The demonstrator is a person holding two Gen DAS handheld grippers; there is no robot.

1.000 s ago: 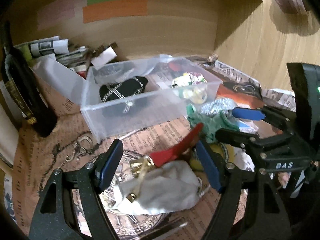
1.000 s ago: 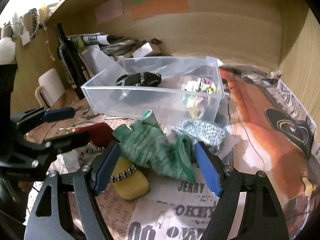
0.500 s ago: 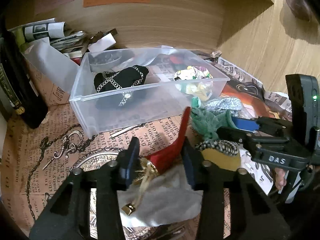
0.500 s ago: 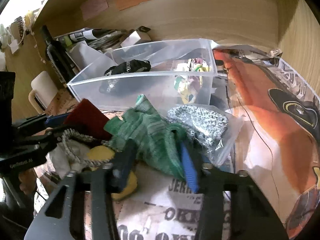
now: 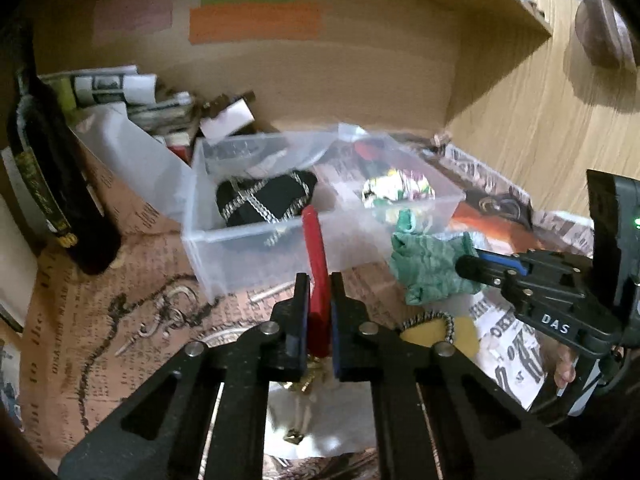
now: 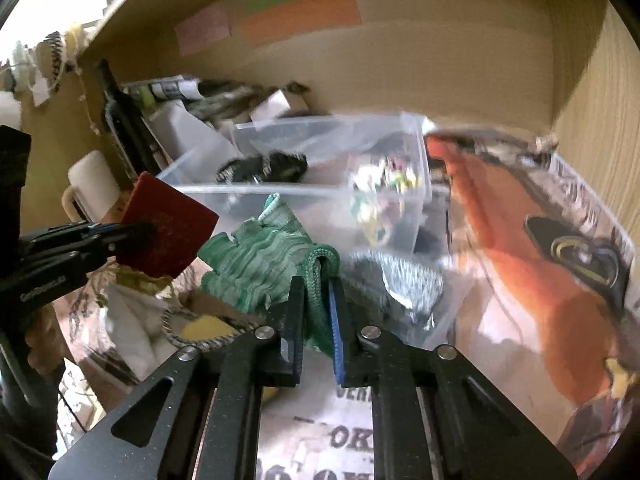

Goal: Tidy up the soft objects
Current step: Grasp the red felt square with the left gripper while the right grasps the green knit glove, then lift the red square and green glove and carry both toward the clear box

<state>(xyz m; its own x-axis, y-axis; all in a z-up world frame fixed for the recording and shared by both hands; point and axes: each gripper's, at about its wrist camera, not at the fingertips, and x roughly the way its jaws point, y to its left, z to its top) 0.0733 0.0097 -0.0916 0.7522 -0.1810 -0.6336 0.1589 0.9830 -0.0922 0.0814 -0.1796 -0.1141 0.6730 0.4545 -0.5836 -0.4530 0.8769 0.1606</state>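
My left gripper (image 5: 319, 284) is shut on a flat red pouch (image 5: 316, 256), which stands edge-on between its pads; the right wrist view shows it as a red square (image 6: 170, 228) held off the table. My right gripper (image 6: 316, 284) is shut on a fold of the green knitted cloth (image 6: 256, 260), which hangs lifted at the right in the left wrist view (image 5: 430, 264). Behind both stands a clear plastic bin (image 5: 256, 244) holding a black chained pouch (image 5: 264, 198) and a colourful bundle (image 5: 396, 188). A white drawstring bag (image 5: 320, 428) lies under the left gripper.
A yellow pouch with a braided cord (image 5: 440, 330) lies on the newspaper-covered table (image 5: 120, 280). A silver sparkly pouch in plastic (image 6: 396, 280) sits right of the green cloth. A dark bottle (image 5: 56, 184) stands left, rolled papers (image 5: 116, 88) behind. Wooden walls close the back and right.
Both grippers went from wide open to shut: the left on the red pouch, the right on the green cloth. Both things now stand lifted off the table.
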